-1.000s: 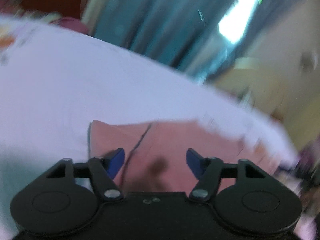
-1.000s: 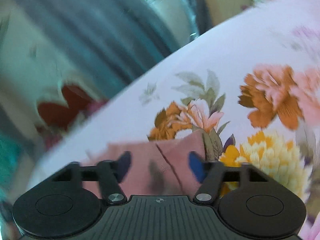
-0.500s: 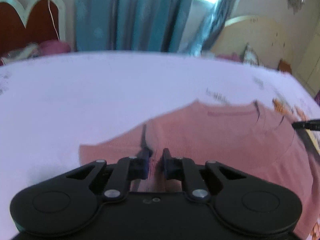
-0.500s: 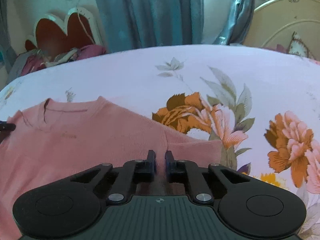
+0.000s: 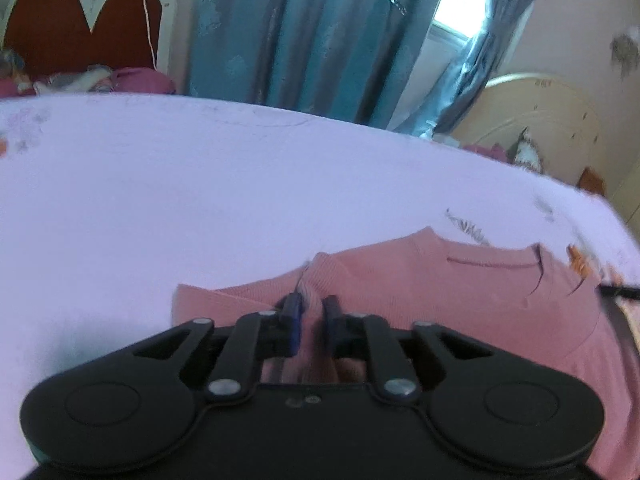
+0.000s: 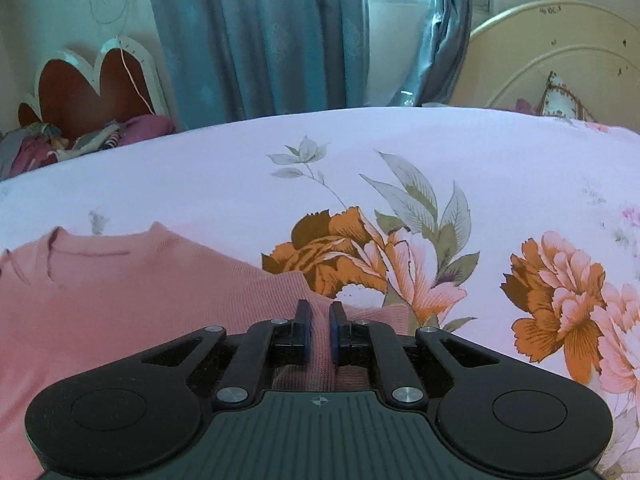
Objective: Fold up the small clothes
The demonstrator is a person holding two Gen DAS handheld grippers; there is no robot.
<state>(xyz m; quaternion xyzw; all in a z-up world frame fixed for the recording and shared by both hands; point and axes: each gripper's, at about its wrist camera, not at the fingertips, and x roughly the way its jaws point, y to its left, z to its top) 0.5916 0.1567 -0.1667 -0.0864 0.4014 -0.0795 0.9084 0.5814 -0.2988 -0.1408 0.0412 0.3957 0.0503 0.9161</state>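
Observation:
A pink knit sweater [image 5: 460, 292] lies flat on the bedsheet [image 5: 200, 184], neckline toward the far side. My left gripper [image 5: 311, 308] is at the sweater's left shoulder. Its jaws are opening slightly, and a raised ridge of pink fabric still sits pinched between the blue pads. In the right wrist view the sweater [image 6: 120, 292] fills the lower left. There my right gripper [image 6: 319, 312] is shut on the fabric at the right shoulder and sleeve. A dark tip of the right gripper [image 5: 618, 291] shows at the right edge of the left wrist view.
The sheet [image 6: 440, 140] is pale lilac, with large orange and pink flowers [image 6: 340, 248] to the right of the sweater. Beyond the bed hang teal curtains [image 6: 260, 40]. A heart-shaped headboard [image 6: 92, 84] with a heap of clothes [image 6: 80, 140] stands far left, a cream headboard [image 6: 560, 60] far right.
Both grippers went from wide open over the sweater's ends to closed on its fabric. Both views have levelled out. The left jaws now stand slightly wider, with a fabric ridge lifted between them.

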